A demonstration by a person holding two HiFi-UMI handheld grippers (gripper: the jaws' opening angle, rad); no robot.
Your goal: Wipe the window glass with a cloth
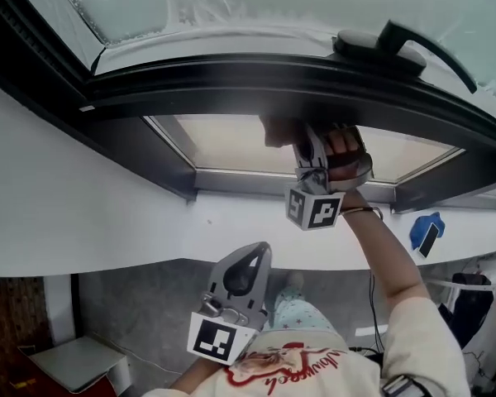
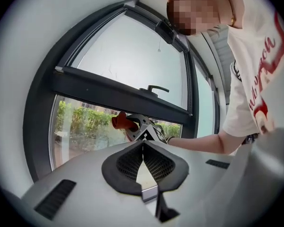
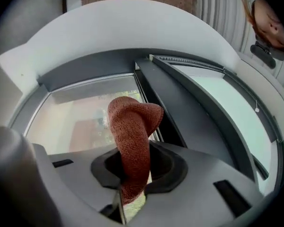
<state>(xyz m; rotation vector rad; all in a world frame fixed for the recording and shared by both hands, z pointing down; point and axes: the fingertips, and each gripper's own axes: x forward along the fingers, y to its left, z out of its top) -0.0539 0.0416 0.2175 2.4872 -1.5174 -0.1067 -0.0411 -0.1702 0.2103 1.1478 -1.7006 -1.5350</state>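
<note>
While right gripper (image 3: 135, 162) jaws pinch the cloth (image 3: 132, 126) near the glass (image 3: 75, 119) top edge — left gripper (image 2: 143, 144) jaws meet, empty.

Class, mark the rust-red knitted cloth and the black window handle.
rust-red knitted cloth (image 3: 132, 141), right gripper view, middle of its fold.
black window handle (image 1: 405, 38), head view, thick end of lever.

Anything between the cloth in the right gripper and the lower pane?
Nothing visible does. The right gripper holds the cloth pointed at the lower pane, only bare glass ahead; the dark frame bar lies to one side.
</note>
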